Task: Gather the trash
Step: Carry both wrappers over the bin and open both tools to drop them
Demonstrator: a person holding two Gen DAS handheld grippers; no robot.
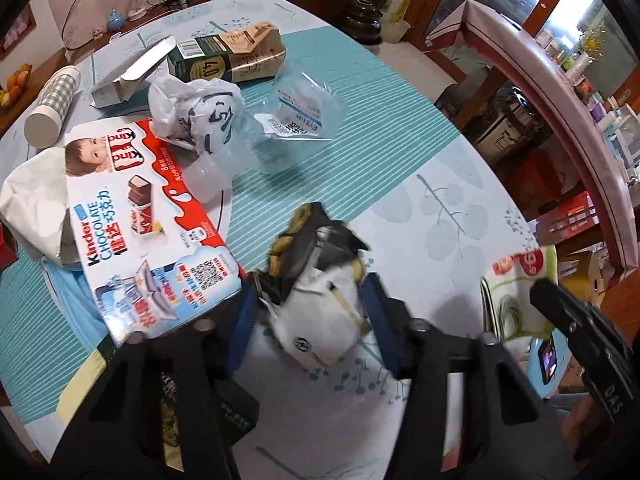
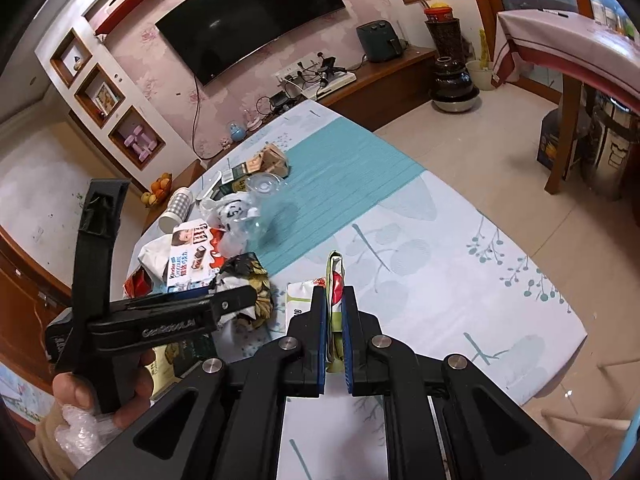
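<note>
A crumpled white, black and gold wrapper [image 1: 320, 312] sits on the table between the blue pads [image 1: 248, 312] of my left gripper [image 1: 312, 280], which press on it from both sides. The right wrist view shows this gripper [image 2: 248, 296] from the side, low over the same wrapper [image 2: 248, 276]. My right gripper [image 2: 333, 290] is shut on a flat white, green and red packet [image 2: 335, 272] held edge-up above the cloth. That packet [image 1: 516, 276] and the right gripper [image 1: 538, 288] also show at the right of the left wrist view.
On the teal and white tablecloth [image 1: 360, 140] lie a Kinder chocolate box [image 1: 148, 236], a crumpled white bag [image 1: 196, 112], clear plastic packaging [image 1: 296, 112], a brown-green carton [image 1: 228, 56], an open white box [image 1: 128, 72] and a checked cup [image 1: 52, 108]. A second table [image 2: 560, 36] stands beyond.
</note>
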